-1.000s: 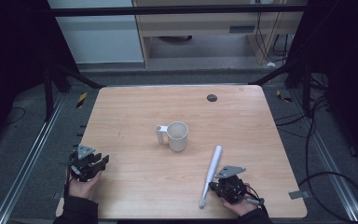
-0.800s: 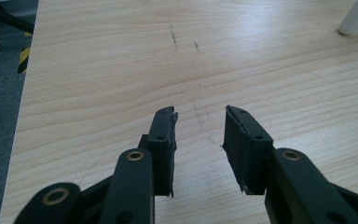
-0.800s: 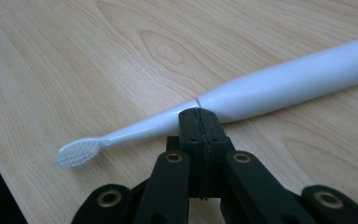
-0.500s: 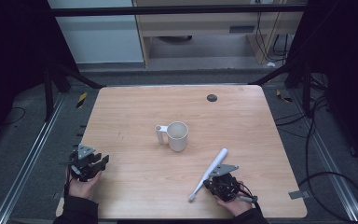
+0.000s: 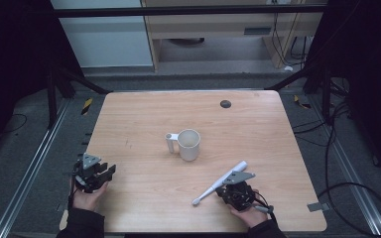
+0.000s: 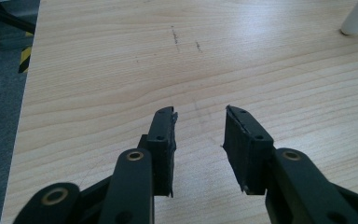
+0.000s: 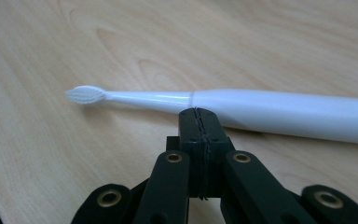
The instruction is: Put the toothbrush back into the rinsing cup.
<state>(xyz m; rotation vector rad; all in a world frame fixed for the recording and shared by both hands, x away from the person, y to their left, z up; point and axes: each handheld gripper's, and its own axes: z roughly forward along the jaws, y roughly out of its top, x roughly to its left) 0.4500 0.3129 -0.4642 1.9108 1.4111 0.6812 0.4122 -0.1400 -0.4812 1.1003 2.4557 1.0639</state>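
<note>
Right gripper (image 7: 199,116): we log jaws pressed together, empty, tips just beside the toothbrush (image 7: 242,108) lying on the table (image 5: 144,124). Left gripper (image 6: 199,128): jaws apart, empty, over bare wood. Mug (image 5: 188,144): upright, table centre.

Mug (image 5: 189,144) mid table (image 5: 144,114); toothbrush (image 5: 219,183) front-right of it.

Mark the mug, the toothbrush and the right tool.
mug (image 5: 190,149), high view, outer wall.
toothbrush (image 7: 279,109), right gripper view, thick handle.
right tool (image 7: 198,122), right gripper view, tips of its closed jaws.
</note>
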